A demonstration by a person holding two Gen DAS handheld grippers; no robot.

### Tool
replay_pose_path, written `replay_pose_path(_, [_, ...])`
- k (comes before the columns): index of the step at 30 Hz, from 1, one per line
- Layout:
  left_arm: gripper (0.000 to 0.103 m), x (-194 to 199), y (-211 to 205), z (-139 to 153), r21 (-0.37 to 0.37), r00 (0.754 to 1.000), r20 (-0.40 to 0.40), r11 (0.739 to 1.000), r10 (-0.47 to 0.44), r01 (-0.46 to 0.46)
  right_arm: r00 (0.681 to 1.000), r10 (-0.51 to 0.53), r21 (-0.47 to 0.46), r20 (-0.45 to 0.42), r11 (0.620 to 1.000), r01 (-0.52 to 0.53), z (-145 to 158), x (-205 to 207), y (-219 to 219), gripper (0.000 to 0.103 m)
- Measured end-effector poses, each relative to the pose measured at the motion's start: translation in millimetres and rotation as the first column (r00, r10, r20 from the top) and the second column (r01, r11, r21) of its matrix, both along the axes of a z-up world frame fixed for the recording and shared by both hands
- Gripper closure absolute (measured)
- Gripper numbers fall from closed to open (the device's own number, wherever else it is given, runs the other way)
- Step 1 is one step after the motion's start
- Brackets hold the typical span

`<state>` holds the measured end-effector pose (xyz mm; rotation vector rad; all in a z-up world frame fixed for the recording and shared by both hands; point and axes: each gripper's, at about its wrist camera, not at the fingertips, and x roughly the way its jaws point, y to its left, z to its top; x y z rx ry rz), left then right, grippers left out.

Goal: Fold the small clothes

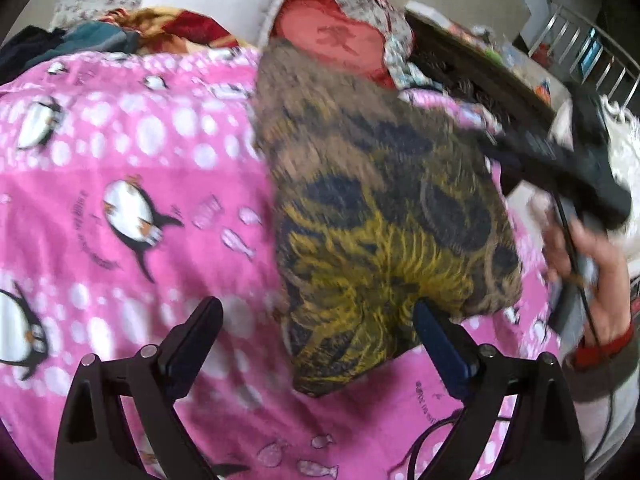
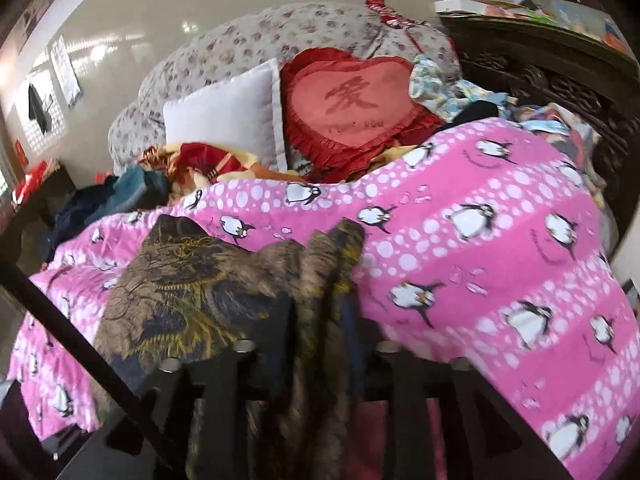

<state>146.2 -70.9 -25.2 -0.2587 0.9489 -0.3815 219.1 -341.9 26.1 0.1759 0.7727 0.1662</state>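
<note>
A brown garment with yellow and dark print (image 1: 380,216) lies on the pink penguin blanket (image 1: 120,168). My left gripper (image 1: 316,316) is open, its fingers spread wide; the garment's near edge lies between them, closer to the right finger. My right gripper (image 2: 320,312) is shut on a bunched fold of the same garment (image 2: 192,280), which rises between its fingers and drapes to the left over the blanket (image 2: 500,240). In the left wrist view the right gripper (image 1: 560,152) shows blurred at the garment's far right edge, held by a hand.
A red heart cushion (image 2: 352,100), a white pillow (image 2: 228,116) and a floral quilt (image 2: 248,40) lie at the bed's head. Loose clothes (image 2: 132,192) are heaped at left. A dark carved headboard (image 2: 560,76) with items on top stands at right.
</note>
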Motion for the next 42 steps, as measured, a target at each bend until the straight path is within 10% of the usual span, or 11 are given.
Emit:
replay_pose_path(4, [0.006, 13, 14, 12, -0.037, 0.998, 0.005, 0.998, 0.060, -0.060, 1.000, 0.017, 0.020, 0.007, 1.000, -0.017, 4, -33, -16, 0.022])
replay_pose_path(19, [0.004, 63, -6, -8, -0.127, 0.996, -0.076, 0.990, 0.055, -0.064, 0.986, 0.154, 0.402, -0.057, 0.908, -0.118, -56, -42, -30, 0.018])
replay_pose_path(24, [0.000, 68, -14, -8, -0.108, 0.996, -0.076, 0.993, 0.046, -0.054, 0.980, 0.198, 0.386, -0.034, 0.907, -0.170, -53, -40, -10, 0.013])
replay_pose_path(28, [0.006, 68, -23, -5, -0.072, 0.998, -0.064, 0.997, 0.018, -0.023, 0.978, 0.196, 0.284, -0.076, 0.944, -0.167, -56, -39, 9, 0.046])
replay_pose_path(30, [0.046, 67, -27, -1, -0.098, 0.998, -0.062, 0.995, -0.031, 0.025, 0.977, 0.205, 0.260, -0.062, 0.948, -0.183, -50, -45, 13, 0.063])
replay_pose_path(33, [0.068, 59, -29, 13, -0.062, 0.999, -0.036, 0.997, -0.040, 0.038, 0.976, 0.214, 0.254, -0.046, 0.947, -0.195, -35, -55, 16, 0.068])
replay_pose_path(42, [0.074, 9, 21, 71, -0.043, 0.998, 0.050, 0.998, -0.043, 0.045, 0.946, 0.325, 0.302, 0.009, 0.901, -0.312, 6, -93, 54, 0.069])
